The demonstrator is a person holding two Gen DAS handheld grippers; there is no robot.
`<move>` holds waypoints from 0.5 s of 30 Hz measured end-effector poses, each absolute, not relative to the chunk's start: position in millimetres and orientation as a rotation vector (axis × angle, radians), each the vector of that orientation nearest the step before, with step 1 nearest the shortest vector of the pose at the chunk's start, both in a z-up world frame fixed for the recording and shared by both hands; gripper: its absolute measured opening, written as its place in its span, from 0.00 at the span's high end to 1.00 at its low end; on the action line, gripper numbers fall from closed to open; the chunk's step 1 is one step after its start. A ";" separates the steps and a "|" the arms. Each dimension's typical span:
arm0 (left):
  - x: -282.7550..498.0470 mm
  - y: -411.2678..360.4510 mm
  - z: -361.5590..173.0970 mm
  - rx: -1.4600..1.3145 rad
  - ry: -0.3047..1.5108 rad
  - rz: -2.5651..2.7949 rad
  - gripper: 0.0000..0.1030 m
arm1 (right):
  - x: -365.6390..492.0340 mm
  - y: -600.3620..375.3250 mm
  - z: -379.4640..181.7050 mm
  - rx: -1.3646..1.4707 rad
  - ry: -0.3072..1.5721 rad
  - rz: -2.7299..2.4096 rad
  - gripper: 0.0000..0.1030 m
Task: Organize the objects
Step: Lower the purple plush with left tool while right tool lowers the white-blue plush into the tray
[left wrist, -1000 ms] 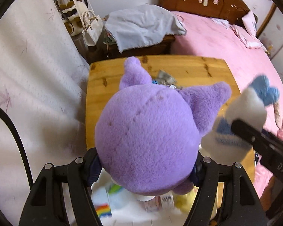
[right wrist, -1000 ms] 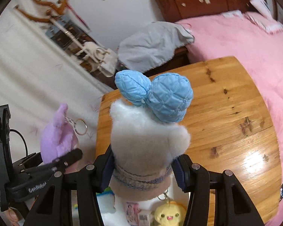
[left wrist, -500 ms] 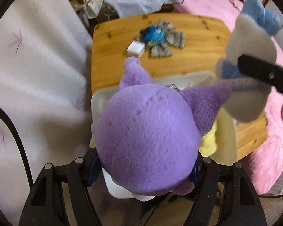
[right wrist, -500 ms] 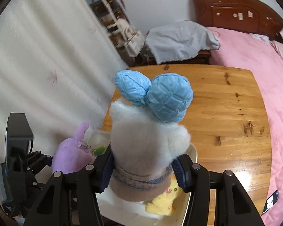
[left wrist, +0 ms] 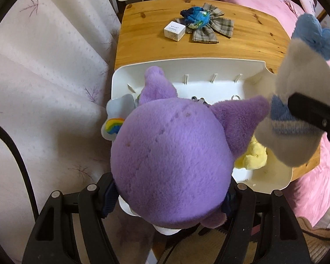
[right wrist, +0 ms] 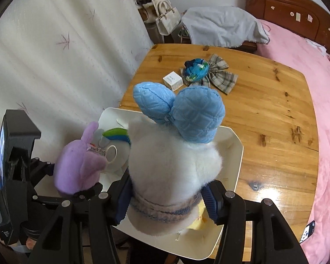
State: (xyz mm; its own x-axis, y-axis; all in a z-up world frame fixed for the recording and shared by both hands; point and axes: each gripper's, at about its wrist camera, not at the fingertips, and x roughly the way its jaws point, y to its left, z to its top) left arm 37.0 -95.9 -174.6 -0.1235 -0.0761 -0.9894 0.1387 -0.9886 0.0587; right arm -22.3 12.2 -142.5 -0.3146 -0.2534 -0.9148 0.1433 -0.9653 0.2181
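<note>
My left gripper (left wrist: 169,195) is shut on a purple plush toy (left wrist: 171,162) and holds it above the near left part of a white tray (left wrist: 187,62). My right gripper (right wrist: 167,200) is shut on a white plush toy with a blue bow (right wrist: 176,165) and holds it above the same tray (right wrist: 237,165). The white plush (left wrist: 301,101) also shows at the right of the left wrist view, and the purple plush (right wrist: 79,165) at the left of the right wrist view. A yellow plush (left wrist: 253,156) and a rainbow cloud toy (left wrist: 114,121) lie in the tray.
The tray sits at the near end of a wooden table (right wrist: 264,101). Farther on the table lie a small white box (right wrist: 172,80), a blue patterned pouch (right wrist: 195,69) and a plaid bow (right wrist: 222,77). A curtain (right wrist: 55,44) hangs at the left, a pink bed (right wrist: 319,61) at the right.
Both grippers have pulled back and up from the table with their plush toys still held. The whole tray and the items beyond it have come into view.
</note>
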 end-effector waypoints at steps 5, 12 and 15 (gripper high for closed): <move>32.8 -91.0 -187.1 1.996 0.028 -2.223 0.21 | -22.4 7.0 -148.0 1.714 -0.081 -2.342 0.38; 30.8 -90.9 -204.8 2.100 0.057 -2.153 0.19 | -21.6 9.4 -148.7 1.716 -0.102 -2.339 0.34; 30.7 -91.1 -205.6 2.105 0.044 -2.149 0.17 | -21.8 10.0 -147.2 1.711 -0.106 -2.345 0.34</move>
